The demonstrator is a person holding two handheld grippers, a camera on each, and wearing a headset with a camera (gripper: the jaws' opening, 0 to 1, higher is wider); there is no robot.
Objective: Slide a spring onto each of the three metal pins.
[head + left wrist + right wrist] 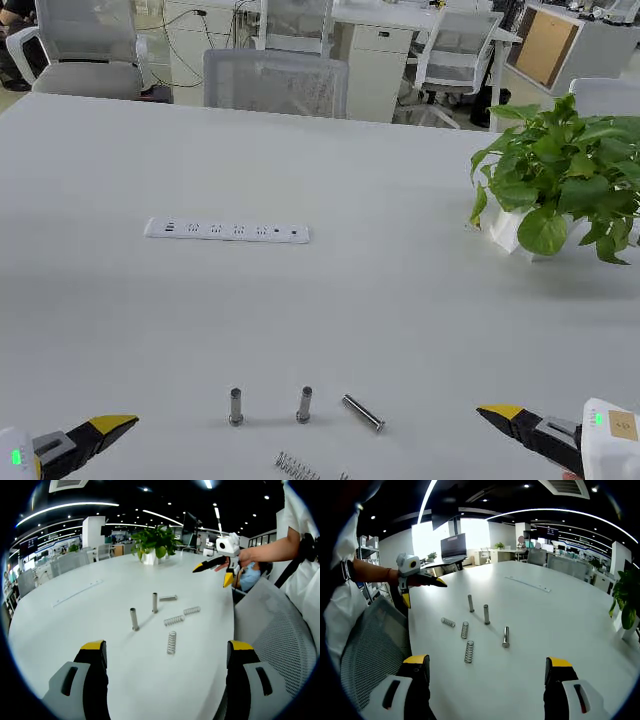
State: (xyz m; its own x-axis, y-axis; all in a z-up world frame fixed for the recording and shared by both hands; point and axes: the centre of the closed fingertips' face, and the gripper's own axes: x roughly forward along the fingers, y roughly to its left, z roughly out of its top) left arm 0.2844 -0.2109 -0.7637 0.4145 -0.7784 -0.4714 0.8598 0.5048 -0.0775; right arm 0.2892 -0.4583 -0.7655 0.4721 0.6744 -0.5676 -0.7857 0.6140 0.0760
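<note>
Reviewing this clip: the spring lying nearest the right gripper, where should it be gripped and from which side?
Grip the nearest spring around mid-length, coming down from above. It lies flat on the table, its axis running roughly away from the open right gripper, so the jaws would likely close across the coils with little turning, leaving both ends free.

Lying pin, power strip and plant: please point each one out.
Lying pin [363, 412]: head view, middle of shaft.
Power strip [227, 231]: head view, middle of top face.
Plant [560, 170]: head view, on the leaves.

White housings, black jaws, yellow tips — left gripper and right gripper alike; white sleeve.
</note>
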